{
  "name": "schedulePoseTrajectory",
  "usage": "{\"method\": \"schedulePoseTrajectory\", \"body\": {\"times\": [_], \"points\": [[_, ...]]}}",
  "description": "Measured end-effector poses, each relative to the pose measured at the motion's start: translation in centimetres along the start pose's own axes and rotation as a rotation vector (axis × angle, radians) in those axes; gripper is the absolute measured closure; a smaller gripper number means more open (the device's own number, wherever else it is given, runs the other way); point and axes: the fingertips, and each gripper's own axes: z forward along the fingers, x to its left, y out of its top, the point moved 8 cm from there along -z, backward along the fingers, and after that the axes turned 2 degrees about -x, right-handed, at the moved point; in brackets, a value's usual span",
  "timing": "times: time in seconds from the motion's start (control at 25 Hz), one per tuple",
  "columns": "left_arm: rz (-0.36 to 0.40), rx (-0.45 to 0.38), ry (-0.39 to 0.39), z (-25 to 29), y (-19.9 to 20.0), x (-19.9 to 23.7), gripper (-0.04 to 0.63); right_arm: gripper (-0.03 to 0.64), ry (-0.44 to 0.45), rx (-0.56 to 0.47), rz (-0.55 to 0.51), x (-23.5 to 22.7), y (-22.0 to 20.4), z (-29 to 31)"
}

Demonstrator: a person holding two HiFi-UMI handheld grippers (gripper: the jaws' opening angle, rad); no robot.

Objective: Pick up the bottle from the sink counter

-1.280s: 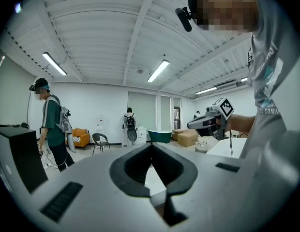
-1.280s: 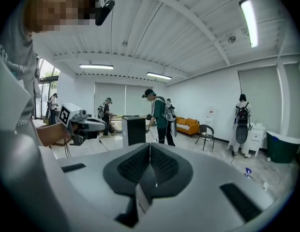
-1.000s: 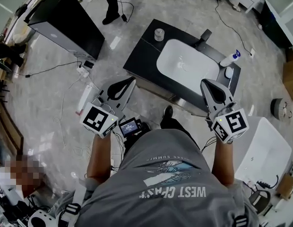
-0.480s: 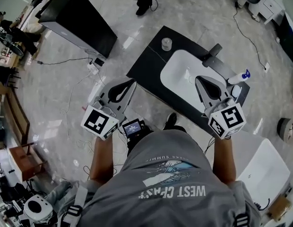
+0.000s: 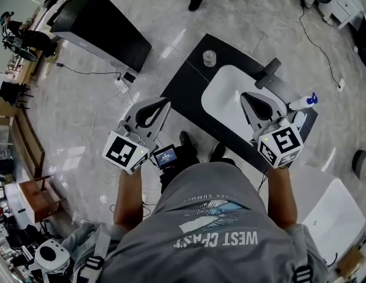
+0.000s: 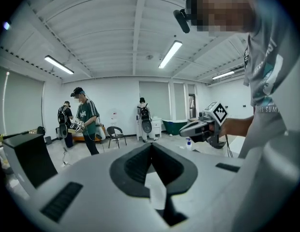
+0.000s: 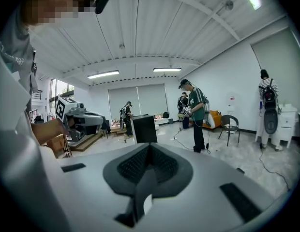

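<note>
Step in hand: approach, nothing gripped yet.

- Bottle (image 5: 301, 102) is at the counter's (image 5: 184, 84) far right corner, between the basin (image 5: 225, 102) rim and the counter's right edge. It looks upright, blue spray head on top, apart from the faucet (image 5: 269, 72).
- Right hand-held gripper (image 5: 247, 98) is over the basin, jaws fully together and empty. Its nose points past the faucet, not at the bottle.
- Left hand-held gripper (image 5: 162, 102) is also closed and empty, just off the counter's near left corner, well apart from the bottle. I'd leave it there.
- Cup (image 5: 210, 58) by the far left edge isn't in the way.

How I'd do it well:
1. Open the right jaws wide before closing in. Shut as they are, they would only shove the bottle.
2. Swing the nose right until the bottle sits centred in the right gripper view.
3. Come in about level and aim at the white body under the spray head, not the trigger.
4. Get both pads either side before squeezing. The bottle is close to the corner, so a one-sided touch could likely tip it or push it off.
5. Close firmly and lift straight up, clear of the faucet.
</note>
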Motion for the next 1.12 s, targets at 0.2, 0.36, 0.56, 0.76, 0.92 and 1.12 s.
{"method": "schedulePoseTrajectory", "body": {"times": [0.2,0.36,0.56,0.76,0.92,1.12], "points": [[-0.025,-0.012,-0.040,1.5,-1.0,2.6,0.592,0.614,-0.051,0.027,0.003,-0.7,-0.3,1.4],[-0.033,-0.022,-0.096,3.0,-1.4,4.9,0.592,0.614,-0.098,0.044,0.018,-0.7,-0.3,2.7],[-0.054,-0.045,-0.149,4.6,-1.9,7.5,0.592,0.614,-0.152,0.064,0.033,-1.4,-0.8,4.8],[-0.071,-0.035,-0.182,5.3,-2.9,9.5,0.592,0.612,-0.175,0.083,0.055,-2.2,-1.8,7.5],[-0.098,-0.020,-0.187,5.3,-4.3,11.2,0.592,0.612,-0.185,0.092,0.067,-3.3,-2.8,10.3],[-0.132,0.002,-0.188,5.1,-6.1,12.7,0.592,0.587,-0.182,0.119,0.084,-4.4,-4.7,13.7]]}}
